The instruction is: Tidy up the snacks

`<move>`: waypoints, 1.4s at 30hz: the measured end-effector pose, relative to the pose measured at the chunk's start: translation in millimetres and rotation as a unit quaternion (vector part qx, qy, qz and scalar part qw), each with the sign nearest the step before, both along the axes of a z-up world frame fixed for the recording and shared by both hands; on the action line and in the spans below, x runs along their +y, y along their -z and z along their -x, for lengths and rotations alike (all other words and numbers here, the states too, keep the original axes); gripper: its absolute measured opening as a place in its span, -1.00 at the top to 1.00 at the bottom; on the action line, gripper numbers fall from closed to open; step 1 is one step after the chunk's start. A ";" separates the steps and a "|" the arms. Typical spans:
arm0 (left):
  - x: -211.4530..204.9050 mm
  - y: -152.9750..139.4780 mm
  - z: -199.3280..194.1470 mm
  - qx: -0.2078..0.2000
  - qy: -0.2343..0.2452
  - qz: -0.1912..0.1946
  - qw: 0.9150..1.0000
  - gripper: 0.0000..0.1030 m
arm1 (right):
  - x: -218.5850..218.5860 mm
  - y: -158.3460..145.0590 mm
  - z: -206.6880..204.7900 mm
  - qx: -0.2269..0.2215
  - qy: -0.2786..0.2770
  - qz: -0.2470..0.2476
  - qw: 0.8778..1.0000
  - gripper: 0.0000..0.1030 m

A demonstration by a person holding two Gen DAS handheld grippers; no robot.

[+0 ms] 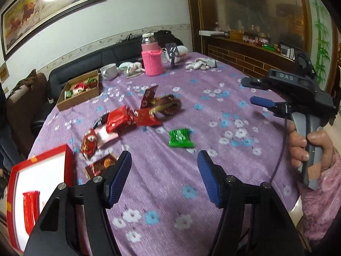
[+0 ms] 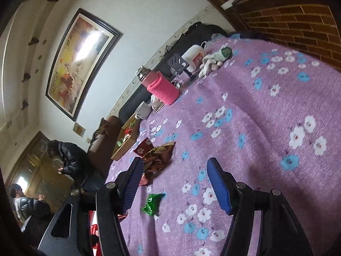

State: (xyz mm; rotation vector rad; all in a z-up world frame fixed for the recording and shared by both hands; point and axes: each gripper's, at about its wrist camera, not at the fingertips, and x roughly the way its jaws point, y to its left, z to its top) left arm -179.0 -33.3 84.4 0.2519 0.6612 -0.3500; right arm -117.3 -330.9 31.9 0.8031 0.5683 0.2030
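Both hand-held grippers stand wide and empty — left hand-held gripper (image 1: 164,164), right hand-held gripper (image 2: 174,179). Just ahead of each lies the green snack (image 1: 181,138); whichever takes it should straddle the packet squarely before closing — it looks crinkly.

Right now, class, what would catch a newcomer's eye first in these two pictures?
Most striking is the purple flowered tablecloth, strewn mid-table with a heap of red and gold snack wrappers and one lone green packet nearer the camera. Behind them stands a jar in a pink knitted sleeve, with a cardboard box of snacks at the far left edge. Both tongs, left and right, hang open and empty.
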 end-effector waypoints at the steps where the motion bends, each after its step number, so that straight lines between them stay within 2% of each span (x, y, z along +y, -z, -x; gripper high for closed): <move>1: 0.0 2.6 0.4 0.008 -0.002 0.002 1.000 -0.24 | 0.1 4.0 -1.5 -0.002 -0.006 -0.004 1.000 -0.26; 4: 0.8 8.2 4.7 0.028 -0.010 0.000 1.000 -0.24 | 3.7 17.4 -1.7 -0.004 -0.015 -0.008 1.000 -0.26; 7: 1.3 8.3 14.5 0.025 -0.012 -0.001 1.000 -0.24 | 10.6 33.3 -3.7 0.008 -0.025 -0.017 0.999 -0.26; 10: 0.4 4.9 22.9 0.017 -0.010 0.001 1.000 -0.24 | 12.6 32.2 -1.5 -0.007 -0.030 -0.017 0.999 -0.28; 15: 3.4 1.3 29.9 0.009 -0.010 0.004 1.000 -0.24 | 18.1 37.6 -8.5 0.018 -0.032 -0.012 0.999 -0.28; 24: 16.3 0.3 32.4 0.010 -0.023 0.012 1.000 -0.24 | 24.2 38.5 -14.3 0.030 -0.025 0.025 0.999 -0.28; 28: 21.2 -0.6 30.2 0.008 -0.029 0.014 0.999 -0.24 | 26.0 37.6 -18.0 0.032 -0.022 0.043 0.998 -0.28; 42: 36.5 17.0 6.8 0.027 -0.033 0.035 0.998 -0.24 | 24.9 38.7 -24.4 0.035 -0.029 0.038 0.998 -0.28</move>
